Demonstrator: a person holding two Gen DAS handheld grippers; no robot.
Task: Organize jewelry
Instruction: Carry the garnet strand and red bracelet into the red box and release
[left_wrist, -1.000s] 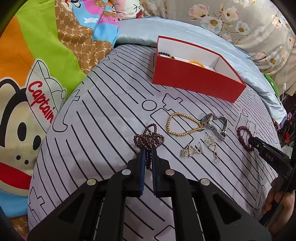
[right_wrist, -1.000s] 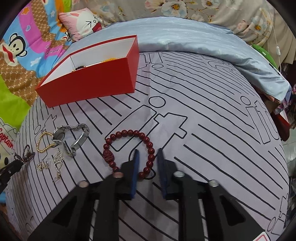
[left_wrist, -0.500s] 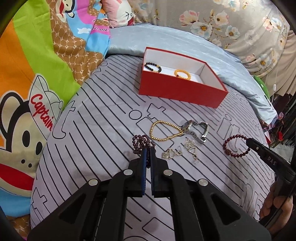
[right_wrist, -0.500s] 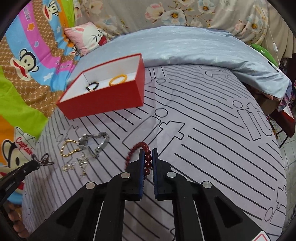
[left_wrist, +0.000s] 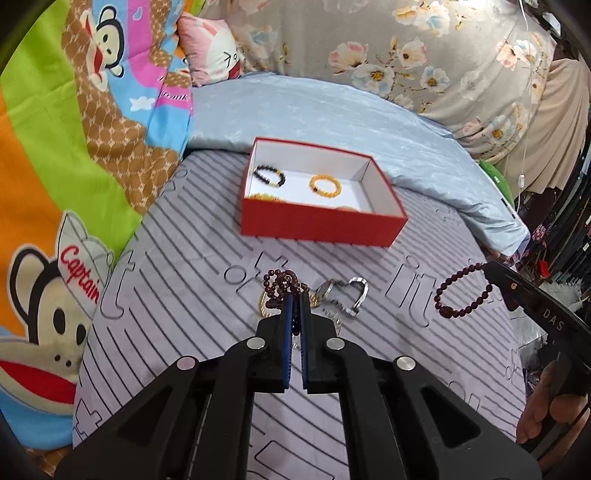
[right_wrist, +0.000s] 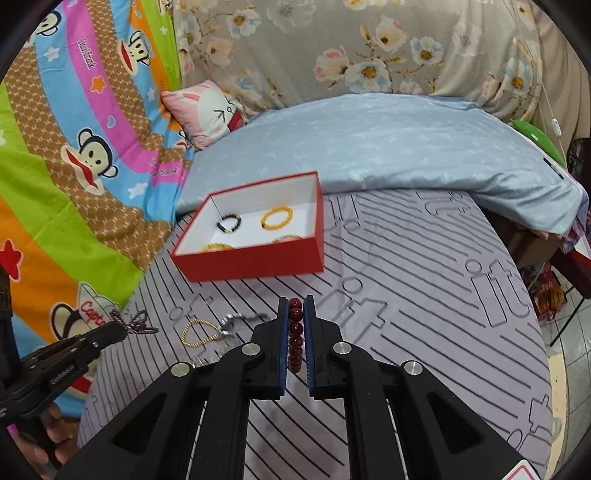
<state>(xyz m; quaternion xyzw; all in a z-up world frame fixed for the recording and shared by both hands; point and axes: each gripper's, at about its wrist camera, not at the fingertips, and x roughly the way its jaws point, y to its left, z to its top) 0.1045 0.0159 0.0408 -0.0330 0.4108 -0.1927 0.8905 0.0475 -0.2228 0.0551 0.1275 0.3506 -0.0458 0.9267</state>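
Left wrist: both tools (left_wrist: 294, 301) (right_wrist: 296, 308) (each clamped on its beaded bracelet (left_wrist: 282, 286) (right_wrist: 295, 334)) now higher above the bed (left_wrist: 177, 258).

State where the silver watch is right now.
The silver watch lies on the striped sheet, right of the gold chain, nearer the cameras than the red box.

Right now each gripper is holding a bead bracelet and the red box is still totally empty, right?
Not quite. Each gripper does hold a bead bracelet, but the red box is not empty. The right wrist view shows a black bracelet and a yellow bracelet lying inside it, with more yellow pieces by the near wall.
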